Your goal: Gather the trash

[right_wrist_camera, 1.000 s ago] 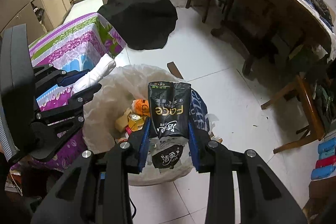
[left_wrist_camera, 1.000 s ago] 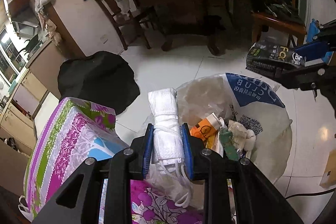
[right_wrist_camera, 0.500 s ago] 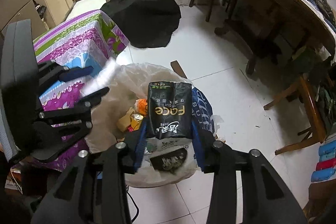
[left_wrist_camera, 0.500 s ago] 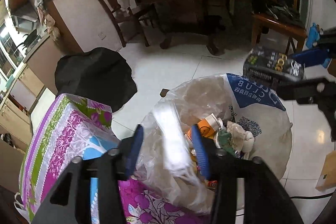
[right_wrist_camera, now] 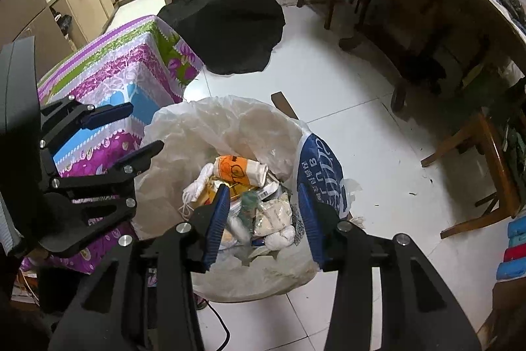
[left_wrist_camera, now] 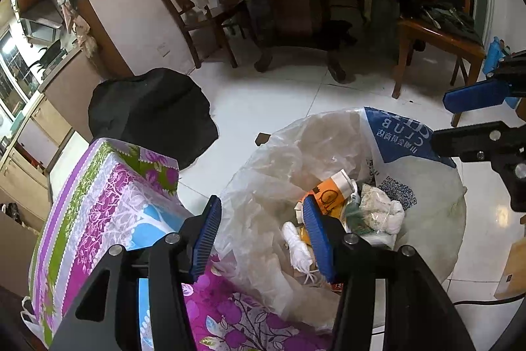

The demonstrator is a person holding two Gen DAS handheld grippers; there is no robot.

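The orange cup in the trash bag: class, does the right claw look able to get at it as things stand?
Probably yes. The right claw hangs open and empty just above the bag, and the orange cup lies on top of the heap, uncovered.

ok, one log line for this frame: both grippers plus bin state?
left gripper: open, empty | right gripper: open, empty | trash bin: white roll inside | phase: released

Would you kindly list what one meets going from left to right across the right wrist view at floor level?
Floral tablecloth → white trash bag → blue-printed bag → wooden chair.
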